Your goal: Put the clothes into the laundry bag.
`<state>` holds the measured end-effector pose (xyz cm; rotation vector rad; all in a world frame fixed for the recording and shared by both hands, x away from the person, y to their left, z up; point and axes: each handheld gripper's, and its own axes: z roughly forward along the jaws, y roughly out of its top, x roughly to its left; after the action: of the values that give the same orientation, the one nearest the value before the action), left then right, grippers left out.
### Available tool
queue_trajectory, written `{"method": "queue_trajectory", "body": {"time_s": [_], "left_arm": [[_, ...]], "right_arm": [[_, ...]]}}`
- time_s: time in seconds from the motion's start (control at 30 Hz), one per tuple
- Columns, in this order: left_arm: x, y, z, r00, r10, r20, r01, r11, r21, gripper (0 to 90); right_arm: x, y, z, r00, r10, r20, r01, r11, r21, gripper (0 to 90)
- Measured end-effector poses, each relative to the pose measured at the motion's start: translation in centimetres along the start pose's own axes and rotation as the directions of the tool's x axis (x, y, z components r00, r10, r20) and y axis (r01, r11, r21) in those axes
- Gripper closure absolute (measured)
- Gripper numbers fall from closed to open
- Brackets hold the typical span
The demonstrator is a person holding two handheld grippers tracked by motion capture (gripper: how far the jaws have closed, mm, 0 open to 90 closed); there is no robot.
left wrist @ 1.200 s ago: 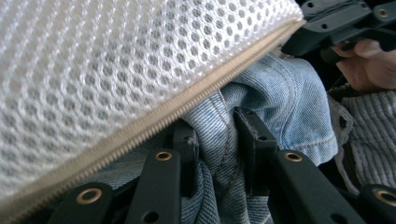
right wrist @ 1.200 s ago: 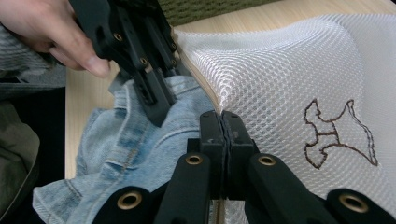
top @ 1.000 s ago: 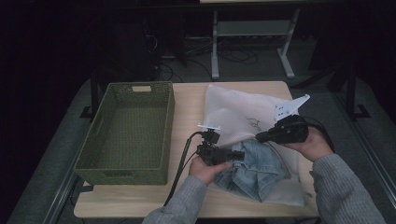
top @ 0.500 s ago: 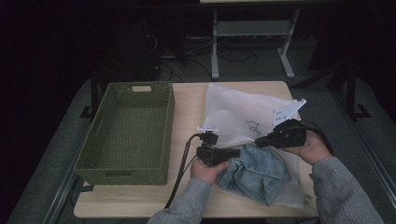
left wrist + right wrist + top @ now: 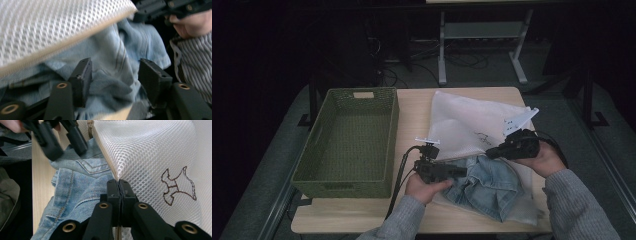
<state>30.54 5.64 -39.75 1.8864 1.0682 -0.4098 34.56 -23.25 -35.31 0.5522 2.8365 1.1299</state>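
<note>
A light-blue denim garment (image 5: 492,187) lies bunched at the table's front, partly under the open edge of a white mesh bag (image 5: 472,125). My left gripper (image 5: 461,173) is open, its jaws set either side of a fold of the denim (image 5: 117,57), with the mesh bag's edge (image 5: 50,25) hanging above. My right gripper (image 5: 489,152) is shut on the zippered edge of the mesh bag (image 5: 155,150) and holds it up over the denim (image 5: 75,185). The left gripper (image 5: 62,137) is at the top left of the right gripper view.
A green woven basket (image 5: 343,186) stands empty on the left half of the wooden table (image 5: 412,115). The bag carries a small brown embroidered figure (image 5: 177,185). Table legs, a frame and cables stand on the dark floor beyond the far edge.
The right gripper has come down and left with the bag's edge. The left gripper has pushed a little right into the denim, and more of the denim now lies bare.
</note>
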Motion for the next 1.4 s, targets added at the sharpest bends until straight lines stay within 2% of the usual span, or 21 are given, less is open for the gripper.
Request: {"method": "queue_trajectory", "body": {"time_s": [0.1,0.13,0.2,0.33,0.43,0.47,0.5,0.57,0.67,0.83,1.17,1.3,1.4], "left_arm": [[0.4,-0.2,0.0,0.9997,0.01,-0.021,-0.009,0.9991,0.041,39.9],[0.7,-0.3,0.2,0.9998,-0.004,-0.019,0.005,0.999,0.044,40.0],[1.0,-0.4,0.8,0.9997,-0.007,-0.025,0.008,0.9986,0.052,43.4],[1.4,-0.6,2.5,0.9996,-0.018,-0.02,0.019,0.998,0.06,61.8],[1.4,-0.7,3.3,0.9994,-0.033,-0.006,0.033,0.9991,0.026,77.5],[1.3,-0.7,3.5,0.9992,-0.039,-0.001,0.039,0.9992,0.009,79.6],[1.2,-0.7,3.6,0.9992,-0.04,0.008,0.04,0.9992,0.008,79.5],[1.0,-0.7,3.5,0.9988,-0.045,0.021,0.044,0.999,0.009,73.5],[0.7,-0.8,2.4,0.9992,-0.03,0.026,0.03,0.9993,0.021,66.3],[1.2,-1.3,0.6,0.9971,-0.055,0.053,0.054,0.9981,0.031,61.5],[1.6,-3.1,-0.6,0.9965,-0.069,0.047,0.066,0.9967,0.046,54.0],[1.8,-3.1,-0.5,0.9956,-0.078,0.051,0.076,0.9961,0.044,54.0],[2.0,-2.9,0.4,0.9934,-0.095,0.065,0.091,0.9943,0.054,54.2]], "right_arm": [[-0.1,-0.2,0.0,1.0,0.005,0.002,-0.005,1.0,0.001,88.2],[-0.1,-0.2,0.0,1.0,0.006,0.003,-0.006,1.0,-0.001,88.2],[0.0,-0.2,0.2,1.0,0.002,0.0,-0.002,1.0,-0.002,88.2],[0.1,-0.3,0.5,1.0,-0.005,-0.006,0.005,1.0,0.005,88.2],[0.2,-0.4,0.6,0.9999,-0.011,-0.013,0.011,1.0,0.007,88.3],[0.2,-0.5,0.5,0.9998,-0.01,-0.015,0.01,1.0,0.008,88.2],[0.2,-0.6,0.5,0.9999,-0.007,-0.015,0.007,1.0,0.006,88.2],[0.1,-0.8,0.3,0.9999,-0.004,-0.014,0.004,1.0,0.007,88.2],[-0.1,-1.2,0.1,0.9999,0.004,-0.01,-0.004,1.0,0.003,88.2],[-0.3,-1.6,0.1,0.9998,0.018,-0.006,-0.018,1.0,-0.003,88.2],[-0.5,-1.7,0.0,0.9996,0.027,0.005,-0.027,1.0,0.003,88.2],[-0.5,-1.6,0.2,0.9996,0.027,0.003,-0.027,1.0,0.002,88.2],[-0.5,-1.7,0.2,0.9996,0.027,0.002,-0.027,1.0,0.008,88.2]]}}
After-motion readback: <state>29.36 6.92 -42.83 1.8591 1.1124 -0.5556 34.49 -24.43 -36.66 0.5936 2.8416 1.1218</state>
